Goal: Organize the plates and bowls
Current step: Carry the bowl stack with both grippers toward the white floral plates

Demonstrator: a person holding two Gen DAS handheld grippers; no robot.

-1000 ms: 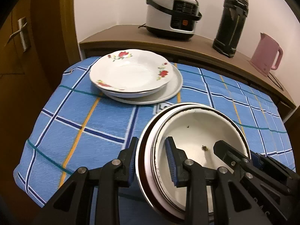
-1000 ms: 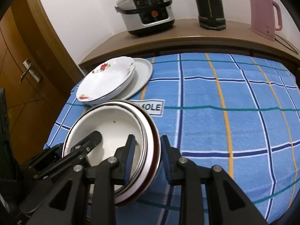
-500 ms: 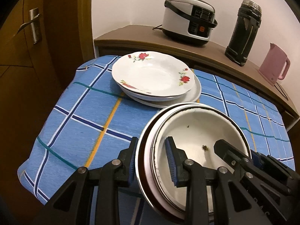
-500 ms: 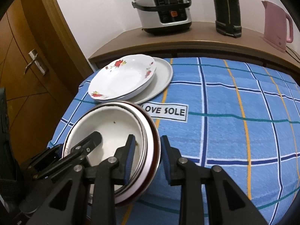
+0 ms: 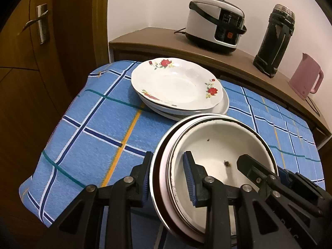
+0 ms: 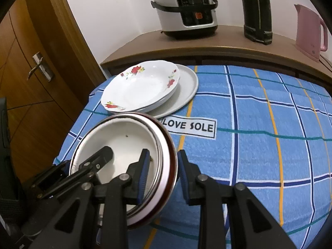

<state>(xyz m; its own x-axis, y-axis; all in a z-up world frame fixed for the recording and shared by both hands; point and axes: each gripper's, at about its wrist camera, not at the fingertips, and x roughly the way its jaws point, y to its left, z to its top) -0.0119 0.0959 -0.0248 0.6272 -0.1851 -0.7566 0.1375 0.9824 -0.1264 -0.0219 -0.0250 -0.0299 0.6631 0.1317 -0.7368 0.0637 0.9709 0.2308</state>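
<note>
Both grippers hold a nested stack of bowls (image 5: 215, 145) (image 6: 124, 141), white enamel inside with a dark rim, lifted above the blue checked tablecloth. My left gripper (image 5: 169, 178) is shut on its left rim. My right gripper (image 6: 162, 174) is shut on its right rim. A white plate with red flowers (image 5: 176, 85) (image 6: 141, 87) lies on a plain grey-white plate (image 5: 225, 103) (image 6: 186, 87) at the table's far left, just beyond the stack.
A wooden sideboard behind the table carries a rice cooker (image 5: 215, 33) (image 6: 186, 14), a black thermos (image 5: 274, 41) (image 6: 257, 10) and a pink kettle (image 5: 307, 76) (image 6: 309, 31). A wooden door with a handle (image 5: 41, 25) is left. The tablecloth (image 6: 259, 145) extends right.
Both grippers, holding the bowl stack, have moved left and back; the table's left edge, door and flowered plates now show more centrally and farther off.
</note>
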